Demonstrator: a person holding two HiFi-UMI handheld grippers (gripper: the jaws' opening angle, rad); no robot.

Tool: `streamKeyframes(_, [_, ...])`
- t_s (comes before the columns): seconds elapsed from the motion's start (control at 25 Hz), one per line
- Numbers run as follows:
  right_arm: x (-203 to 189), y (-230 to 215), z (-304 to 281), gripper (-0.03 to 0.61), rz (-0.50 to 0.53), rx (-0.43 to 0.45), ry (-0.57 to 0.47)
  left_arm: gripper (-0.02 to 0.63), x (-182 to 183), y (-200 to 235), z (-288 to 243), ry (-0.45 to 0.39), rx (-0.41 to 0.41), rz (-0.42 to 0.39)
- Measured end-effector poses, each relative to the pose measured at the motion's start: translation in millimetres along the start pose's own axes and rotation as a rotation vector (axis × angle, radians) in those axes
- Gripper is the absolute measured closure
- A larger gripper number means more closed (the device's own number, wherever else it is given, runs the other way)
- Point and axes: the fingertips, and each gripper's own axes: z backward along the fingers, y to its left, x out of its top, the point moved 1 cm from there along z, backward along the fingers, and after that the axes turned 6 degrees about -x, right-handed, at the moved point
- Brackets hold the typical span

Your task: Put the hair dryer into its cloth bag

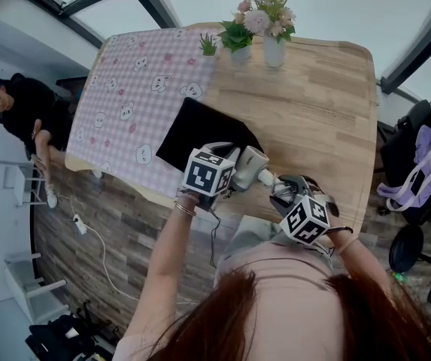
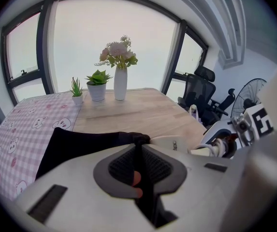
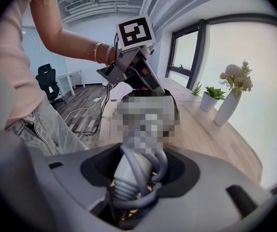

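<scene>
The black cloth bag lies flat on the wooden table, its near edge lifted. My left gripper is shut on that edge; in the left gripper view the black cloth runs into the nearly closed jaws of this gripper. The grey-white hair dryer hangs just before the bag's mouth, its head next to the pinched cloth. My right gripper is shut on the dryer's handle, with the grey cord looped round it between the jaws.
A white vase of flowers and two small potted plants stand at the table's far edge. A pink checked cloth covers the left part. A person sits at the far left; an office chair and a fan stand to the right.
</scene>
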Motion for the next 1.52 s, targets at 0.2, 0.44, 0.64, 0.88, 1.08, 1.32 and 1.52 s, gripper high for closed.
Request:
streamKeyframes(0.2, [1.0, -2.2, -6.4, 0.359, 0.002, 0.020, 0.007, 0.575, 0.7, -2.8, -1.6, 0.003, -0.002, -0.018])
streamKeyframes(0.44, [2.0, -4.3, -13.3, 0.358, -0.005, 0.040, 0.014, 0.575, 1.1, -6.8, -2.3, 0.009, 0.000, -0.047])
streamKeyframes(0.64, [3.8, -7.3, -18.3, 0.357, -0.018, 0.051, 0.017, 0.575, 2.0, -10.2, -1.3, 0.014, -0.004, -0.061])
streamKeyframes(0.88, [4.6, -12.2, -25.7, 0.357, -0.048, 0.062, 0.023, 0.575, 1.1, -8.7, -1.3, 0.013, -0.009, -0.047])
streamKeyframes(1.08, [8.5, -15.5, -30.1, 0.357, -0.062, 0.068, 0.023, 0.575, 1.3, -8.0, -0.3, 0.010, -0.011, -0.045])
streamKeyframes(1.32, [11.7, -15.8, -36.6, 0.357, -0.085, 0.082, 0.026, 0.575, 1.1, -8.4, 2.1, 0.001, -0.013, -0.041])
streamKeyframes(1.52, [15.0, -16.4, -43.6, 0.357, -0.111, 0.091, 0.030, 0.575, 1.6, -6.9, 4.9, -0.012, -0.017, -0.032])
